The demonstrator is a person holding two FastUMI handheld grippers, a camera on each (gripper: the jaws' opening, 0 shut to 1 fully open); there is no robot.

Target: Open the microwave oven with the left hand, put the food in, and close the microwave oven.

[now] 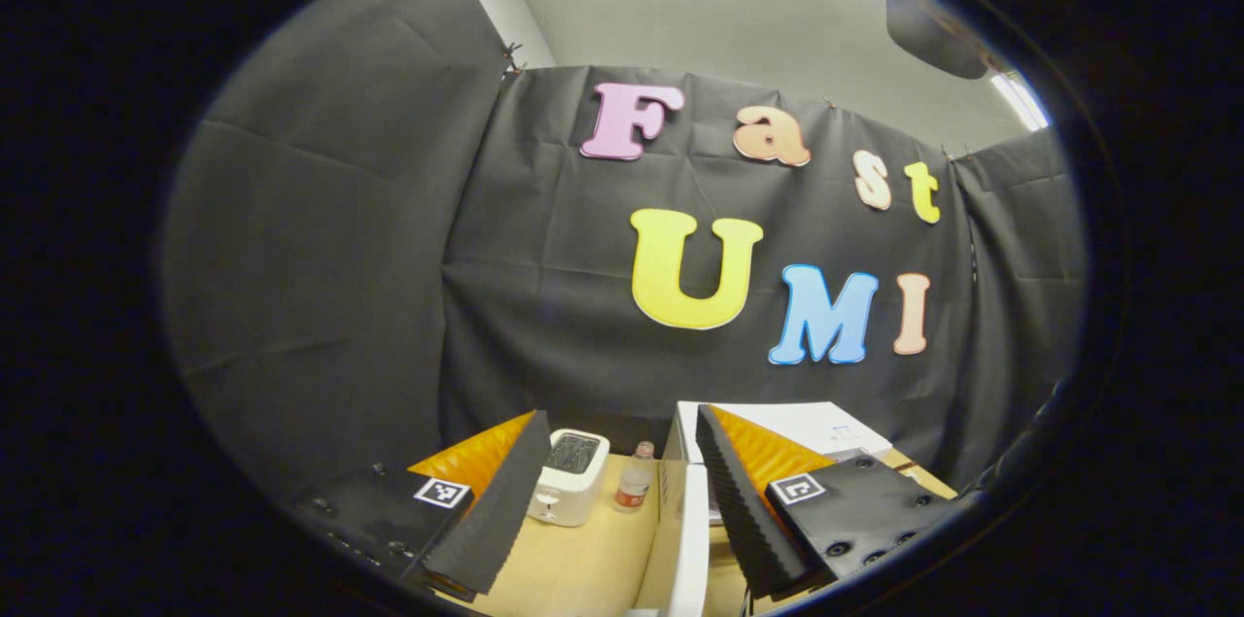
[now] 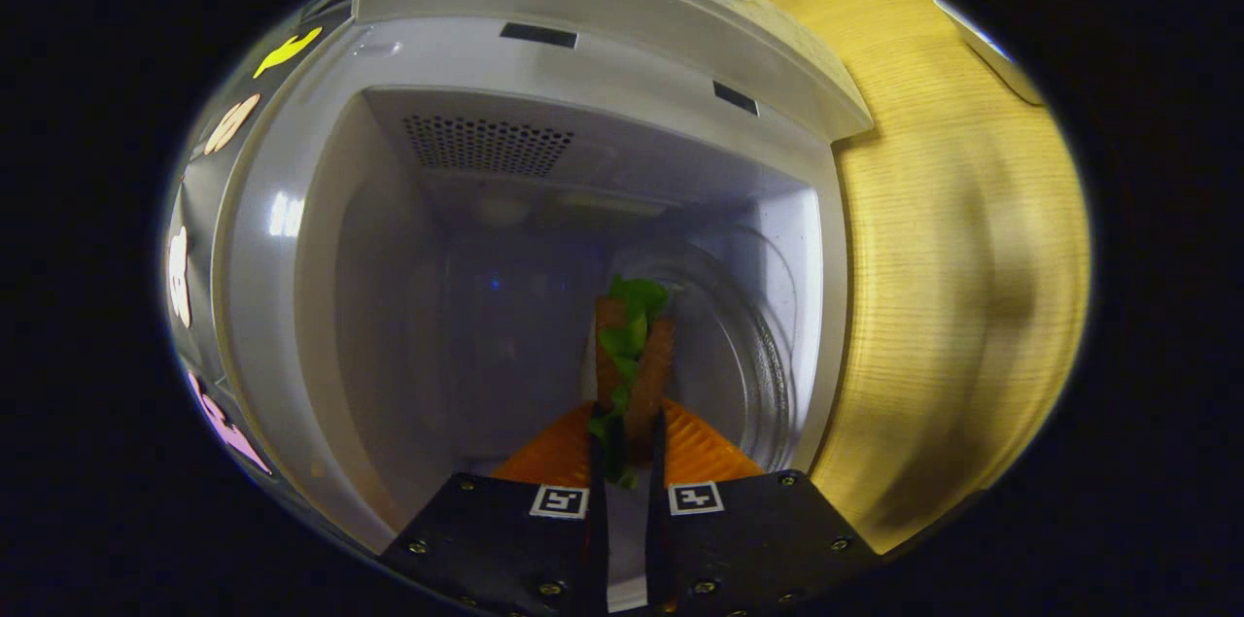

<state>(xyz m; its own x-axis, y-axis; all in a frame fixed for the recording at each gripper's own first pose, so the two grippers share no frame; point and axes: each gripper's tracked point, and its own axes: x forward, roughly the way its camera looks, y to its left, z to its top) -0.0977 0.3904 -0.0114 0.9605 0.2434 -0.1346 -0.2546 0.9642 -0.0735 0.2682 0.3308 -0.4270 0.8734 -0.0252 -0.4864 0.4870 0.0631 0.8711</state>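
The food (image 2: 632, 345), a browned roll with green lettuce, is pinched between the fingers of my right gripper (image 2: 627, 415), which is shut on it. It reaches into the open cavity of the white microwave (image 2: 292, 306), above the glass turntable (image 2: 753, 355). In the left gripper view the microwave (image 1: 787, 423) stands low at the right, with its door (image 1: 685, 525) swung open and seen edge-on. My left gripper (image 1: 622, 432) stands open with nothing between its fingers, just behind that door edge.
A white toaster (image 1: 571, 476) and a small bottle (image 1: 636, 478) stand on the wooden table (image 1: 583, 564) left of the microwave. The right gripper view is turned sideways, with the table (image 2: 933, 306) along its right side.
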